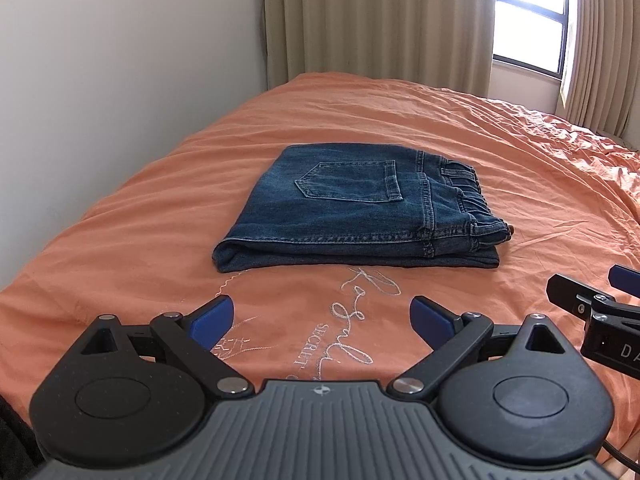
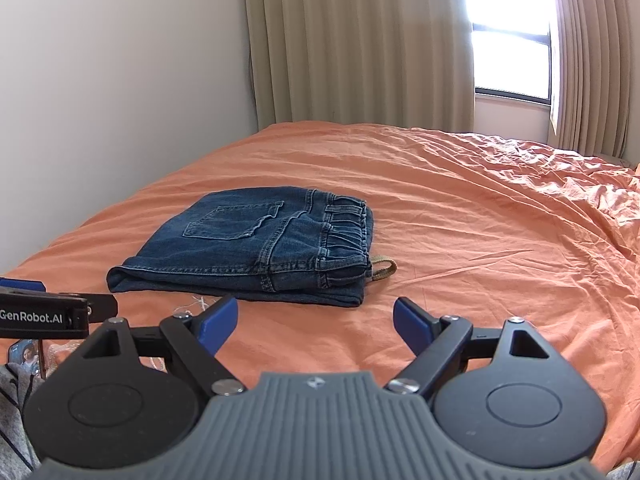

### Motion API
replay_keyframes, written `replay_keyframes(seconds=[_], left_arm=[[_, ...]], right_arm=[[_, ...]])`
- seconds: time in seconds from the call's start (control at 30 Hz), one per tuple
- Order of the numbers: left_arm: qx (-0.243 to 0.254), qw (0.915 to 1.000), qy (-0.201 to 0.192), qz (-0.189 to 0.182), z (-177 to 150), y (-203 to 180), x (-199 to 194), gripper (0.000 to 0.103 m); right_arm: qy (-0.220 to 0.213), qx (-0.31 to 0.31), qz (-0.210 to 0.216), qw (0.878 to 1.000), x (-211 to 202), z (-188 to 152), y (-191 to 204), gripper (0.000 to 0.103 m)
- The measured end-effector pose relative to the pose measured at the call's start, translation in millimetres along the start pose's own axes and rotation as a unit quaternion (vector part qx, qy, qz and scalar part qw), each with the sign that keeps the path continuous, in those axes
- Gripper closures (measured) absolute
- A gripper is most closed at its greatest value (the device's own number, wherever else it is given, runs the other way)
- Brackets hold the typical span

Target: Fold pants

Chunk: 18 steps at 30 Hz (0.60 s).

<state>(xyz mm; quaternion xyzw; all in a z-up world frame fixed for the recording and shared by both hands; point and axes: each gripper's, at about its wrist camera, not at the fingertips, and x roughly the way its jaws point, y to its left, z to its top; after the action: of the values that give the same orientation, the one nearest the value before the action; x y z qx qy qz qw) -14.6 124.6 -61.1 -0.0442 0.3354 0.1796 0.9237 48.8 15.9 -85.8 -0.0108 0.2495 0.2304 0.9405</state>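
Note:
A pair of blue jeans [image 1: 356,212] lies folded into a flat stacked rectangle on the orange bedspread [image 1: 500,152], back pocket up, elastic waistband to the right. It also shows in the right wrist view [image 2: 248,252], with a tan strap end [image 2: 384,270] sticking out at its right edge. My left gripper [image 1: 322,320] is open and empty, hovering short of the jeans' near edge. My right gripper [image 2: 316,322] is open and empty, just short of the jeans' near right corner. Neither touches the jeans.
A white wall [image 1: 120,80] runs along the bed's left side. Beige curtains [image 1: 380,20] and a bright window [image 1: 528,32] stand behind the bed. The bedspread is rumpled at the far right [image 2: 592,192]. Grey striped cloth [image 2: 12,408] lies at lower left.

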Motion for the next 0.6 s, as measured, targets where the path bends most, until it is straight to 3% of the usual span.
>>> replay_keyframes(seconds=[0.6], left_arm=[[0.013, 0.9999, 0.005, 0.003, -2.1, -5.9, 2.5, 0.0]], right_arm=[[-0.005, -0.003, 0.003, 1.0, -5.9, 2.3, 1.6, 0.022]])
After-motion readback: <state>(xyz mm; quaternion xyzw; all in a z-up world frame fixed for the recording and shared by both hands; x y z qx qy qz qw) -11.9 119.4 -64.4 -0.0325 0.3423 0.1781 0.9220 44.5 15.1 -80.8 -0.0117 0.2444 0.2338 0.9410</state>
